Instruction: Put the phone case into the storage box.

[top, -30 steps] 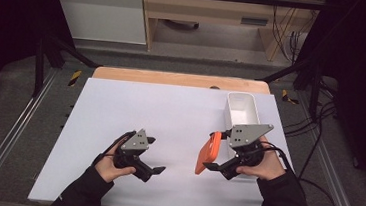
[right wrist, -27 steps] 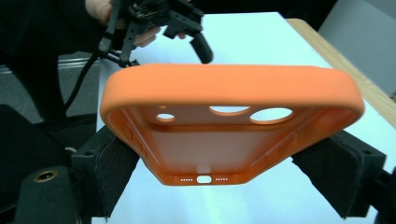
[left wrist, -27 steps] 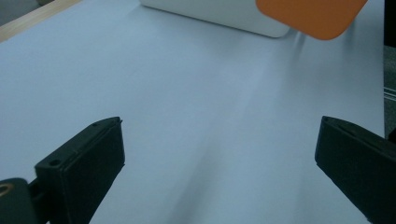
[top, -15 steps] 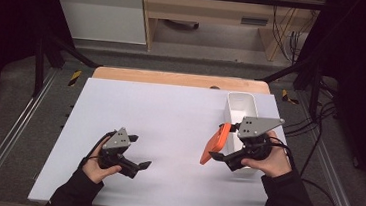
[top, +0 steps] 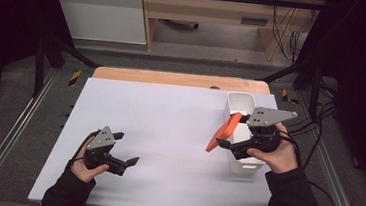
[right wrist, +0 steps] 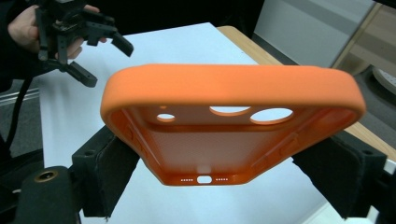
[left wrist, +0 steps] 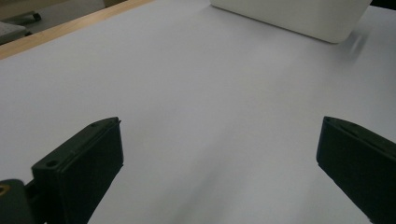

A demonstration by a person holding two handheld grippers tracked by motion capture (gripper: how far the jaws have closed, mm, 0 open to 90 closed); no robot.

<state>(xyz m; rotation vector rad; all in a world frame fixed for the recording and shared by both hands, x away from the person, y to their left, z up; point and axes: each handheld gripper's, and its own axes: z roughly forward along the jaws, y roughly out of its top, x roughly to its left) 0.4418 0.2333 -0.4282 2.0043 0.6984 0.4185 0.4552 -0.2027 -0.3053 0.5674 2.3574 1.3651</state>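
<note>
An orange phone case (top: 224, 131) is clamped by its long sides in my right gripper (top: 221, 142), tilted up just left of a white bin (top: 248, 167). The right gripper view has the case (right wrist: 233, 88) open side down, camera holes showing, with the black pads (right wrist: 109, 170) pressing on both edges. My left gripper (top: 126, 162) hovers low over the white table sheet (top: 169, 117) at the near left, wide open and holding nothing. It appears again as the left gripper (right wrist: 106, 63) far off in the right gripper view, and as the left gripper (left wrist: 219, 168) in its own view, over bare sheet.
The tall narrow white bin (left wrist: 289, 16) stands at the right side of the sheet. A wooden table edge (top: 173, 78) runs along the far side. Metal frame rails (top: 12, 133) flank the table, and cables (top: 313, 139) trail at the right.
The left hand has drawn back to the left and toward the near edge. The right gripper has carried the orange case up and to the right, closer to the bin.
</note>
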